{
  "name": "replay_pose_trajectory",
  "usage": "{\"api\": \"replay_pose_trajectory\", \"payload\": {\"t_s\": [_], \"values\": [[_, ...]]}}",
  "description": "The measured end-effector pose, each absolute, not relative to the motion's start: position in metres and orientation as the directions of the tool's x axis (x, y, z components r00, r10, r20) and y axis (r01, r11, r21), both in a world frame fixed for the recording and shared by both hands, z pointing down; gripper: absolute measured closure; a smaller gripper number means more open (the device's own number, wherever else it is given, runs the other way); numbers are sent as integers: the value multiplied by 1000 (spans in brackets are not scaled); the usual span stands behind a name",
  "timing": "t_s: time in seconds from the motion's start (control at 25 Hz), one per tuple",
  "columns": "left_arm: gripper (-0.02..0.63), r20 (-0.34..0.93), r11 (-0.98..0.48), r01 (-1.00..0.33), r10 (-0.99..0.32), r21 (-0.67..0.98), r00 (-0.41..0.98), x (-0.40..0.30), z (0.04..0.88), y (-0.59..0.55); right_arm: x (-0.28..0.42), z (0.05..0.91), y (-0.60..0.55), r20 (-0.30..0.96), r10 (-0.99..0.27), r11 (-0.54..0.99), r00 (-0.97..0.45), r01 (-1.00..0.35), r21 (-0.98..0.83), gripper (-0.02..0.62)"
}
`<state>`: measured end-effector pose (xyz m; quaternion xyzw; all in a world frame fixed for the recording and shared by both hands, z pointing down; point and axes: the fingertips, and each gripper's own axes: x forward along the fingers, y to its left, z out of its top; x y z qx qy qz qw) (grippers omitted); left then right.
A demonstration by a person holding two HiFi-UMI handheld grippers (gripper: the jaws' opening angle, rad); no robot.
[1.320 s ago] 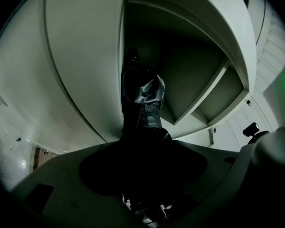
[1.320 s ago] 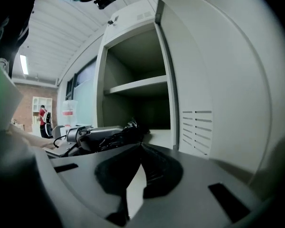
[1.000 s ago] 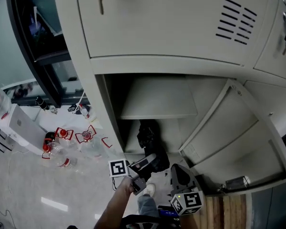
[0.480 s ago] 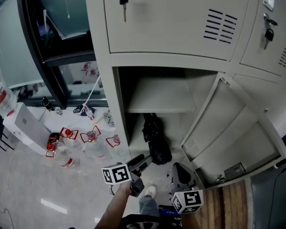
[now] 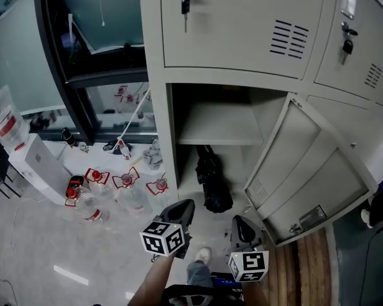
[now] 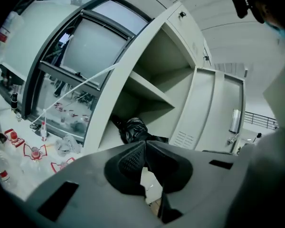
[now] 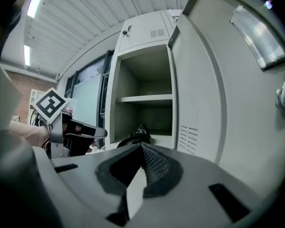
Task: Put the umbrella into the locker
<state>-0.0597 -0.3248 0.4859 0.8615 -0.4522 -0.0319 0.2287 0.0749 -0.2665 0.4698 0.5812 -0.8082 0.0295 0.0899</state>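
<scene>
Umbrella (image 5: 212, 185) lay inside locker (image 5: 159, 139), door (image 5: 306, 171) open; left gripper (image 5: 184, 206) jaws had just closed empty, right gripper (image 5: 239, 222) jaws together, empty.

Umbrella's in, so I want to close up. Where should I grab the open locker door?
Probably the free edge of the locker door, beside the latch: thin sheet metal, farthest from its hinged side. Come from the right with the right gripper, opening its shut jaws first.
</scene>
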Motion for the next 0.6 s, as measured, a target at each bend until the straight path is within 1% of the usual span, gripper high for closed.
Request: {"api": "replay_pose_trajectory", "payload": {"t_s": [0.44, 0.6], "values": [[593, 116, -460, -766, -820, 449, 561, -70, 482, -320, 76, 465, -260, 166, -935, 325, -315, -945, 38, 595], [594, 124, -451, -762, -819, 465, 561, -72, 486, -322, 75, 465, -260, 166, -933, 328, -318, -944, 34, 595]]}}
